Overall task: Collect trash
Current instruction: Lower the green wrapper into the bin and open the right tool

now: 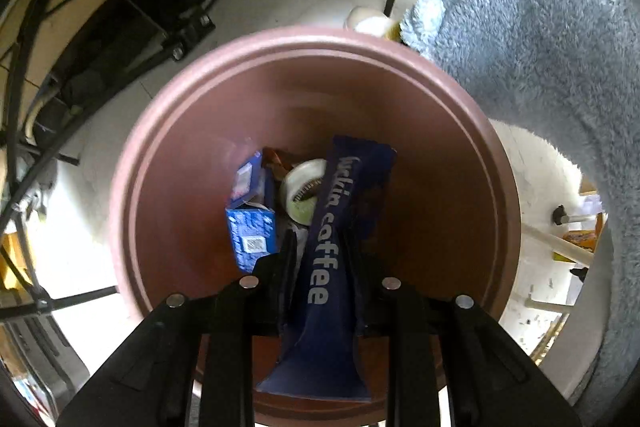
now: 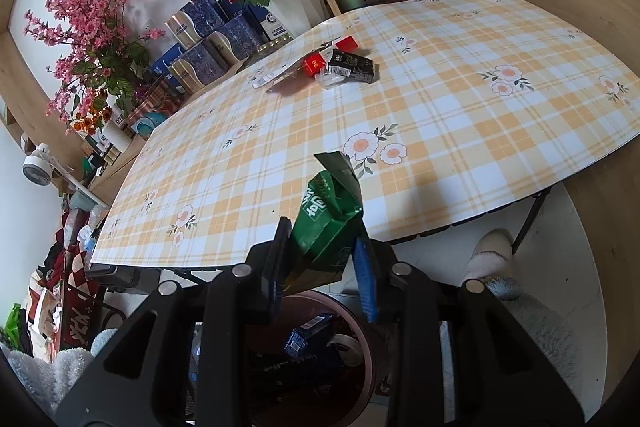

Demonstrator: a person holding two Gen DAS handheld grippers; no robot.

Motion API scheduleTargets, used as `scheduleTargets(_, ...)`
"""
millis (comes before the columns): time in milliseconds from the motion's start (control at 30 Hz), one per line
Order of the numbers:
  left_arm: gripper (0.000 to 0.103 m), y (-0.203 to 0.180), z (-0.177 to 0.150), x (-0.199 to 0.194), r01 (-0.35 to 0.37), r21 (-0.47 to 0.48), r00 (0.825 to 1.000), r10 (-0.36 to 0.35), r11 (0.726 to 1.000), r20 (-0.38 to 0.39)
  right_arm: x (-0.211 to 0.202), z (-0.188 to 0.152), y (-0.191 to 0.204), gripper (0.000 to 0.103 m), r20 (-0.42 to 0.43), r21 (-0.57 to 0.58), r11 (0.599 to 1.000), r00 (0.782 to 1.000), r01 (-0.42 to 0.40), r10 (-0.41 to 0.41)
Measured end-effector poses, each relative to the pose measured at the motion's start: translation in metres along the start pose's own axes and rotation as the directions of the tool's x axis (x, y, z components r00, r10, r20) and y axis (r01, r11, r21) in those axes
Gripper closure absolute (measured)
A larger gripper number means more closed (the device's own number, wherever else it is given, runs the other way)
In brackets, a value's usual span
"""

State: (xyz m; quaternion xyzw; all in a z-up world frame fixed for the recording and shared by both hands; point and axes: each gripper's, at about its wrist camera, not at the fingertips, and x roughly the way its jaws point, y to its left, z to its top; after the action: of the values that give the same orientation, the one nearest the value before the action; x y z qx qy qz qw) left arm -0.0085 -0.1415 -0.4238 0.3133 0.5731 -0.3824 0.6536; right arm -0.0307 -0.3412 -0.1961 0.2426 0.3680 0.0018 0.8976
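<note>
Seen from straight above in the left wrist view, a brown-pink bin [image 1: 168, 107] holds a blue box [image 1: 252, 231] and a roll of tape [image 1: 300, 191]. My left gripper [image 1: 318, 243] hangs over the bin's mouth, shut on a dark blue coffee packet [image 1: 352, 167] whose far end reaches down inside. My right gripper [image 2: 323, 239] is shut on a green packet [image 2: 328, 211], held over the near edge of the checked tablecloth [image 2: 440, 107]. The bin [image 2: 344, 303] shows below it. A black packet [image 2: 352, 65] and red wrappers [image 2: 314, 65] lie far back on the cloth.
A person's fluffy grey garment [image 1: 540, 47] hangs beside the bin on the right, with a slipper [image 2: 492, 251] on the floor. Black table legs [image 1: 120, 7] stand left of the bin. Tins [image 2: 208, 43] and flower pots [image 2: 292, 11] line the table's far side.
</note>
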Motion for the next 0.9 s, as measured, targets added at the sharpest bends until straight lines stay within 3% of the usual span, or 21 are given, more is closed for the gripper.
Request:
scheduleTargets(67,0.055,0.000,-0.003,0.002,0.005,-0.008,1.000,-0.005,1.000,0.001,0.002,-0.001,0.002,0.070,-0.005,-0.003,1.000,1.000,-0.004,0.004)
scheduleTargets(100,0.049,0.000,-0.004,0.000,0.000,-0.011,1.000,0.000,1.000,0.009,0.002,-0.001,0.003,0.070,-0.007,-0.006,1.000,1.000,-0.007,0.007)
scheduleTargets(200,0.034,0.009,-0.004,-0.010,0.000,-0.052,0.999,0.003,0.999,0.052,0.004,-0.003,0.007,0.070,-0.015,-0.018,1.000,1.000,-0.009,0.009)
scheduleTargets(300,0.021,0.023,-0.003,-0.038,0.025,-0.119,0.988,-0.006,0.993,0.156,0.008,-0.006,0.010,0.070,-0.033,-0.029,1.000,0.999,-0.009,0.008)
scheduleTargets(400,0.011,0.040,-0.005,-0.077,0.062,-0.187,0.959,-0.006,0.980,0.285,0.014,-0.012,0.014,0.070,-0.056,-0.054,0.999,0.998,-0.008,0.005)
scheduleTargets(467,0.006,0.052,-0.010,-0.108,0.079,-0.249,0.929,0.019,0.965,0.371,0.018,-0.016,0.018,0.070,-0.075,-0.070,0.997,0.997,-0.013,0.007)
scheduleTargets(567,0.006,0.069,-0.023,-0.142,0.122,-0.326,0.888,0.043,0.937,0.458,0.026,-0.024,0.025,0.070,-0.114,-0.090,0.996,0.993,-0.027,0.017)
scheduleTargets(700,0.006,0.083,-0.045,-0.180,0.102,-0.392,0.837,0.135,0.914,0.531,0.044,-0.039,0.043,0.070,-0.192,-0.158,0.986,0.981,-0.058,0.027)
scheduleTargets(833,0.006,0.096,-0.071,-0.216,0.040,-0.469,0.771,0.271,0.882,0.576,0.067,-0.055,0.070,0.070,-0.274,-0.232,0.966,0.960,-0.117,0.050)
scheduleTargets(900,0.006,0.101,-0.082,-0.224,0.029,-0.507,0.752,0.316,0.861,0.579,0.080,-0.066,0.085,0.070,-0.322,-0.276,0.949,0.945,-0.151,0.057)
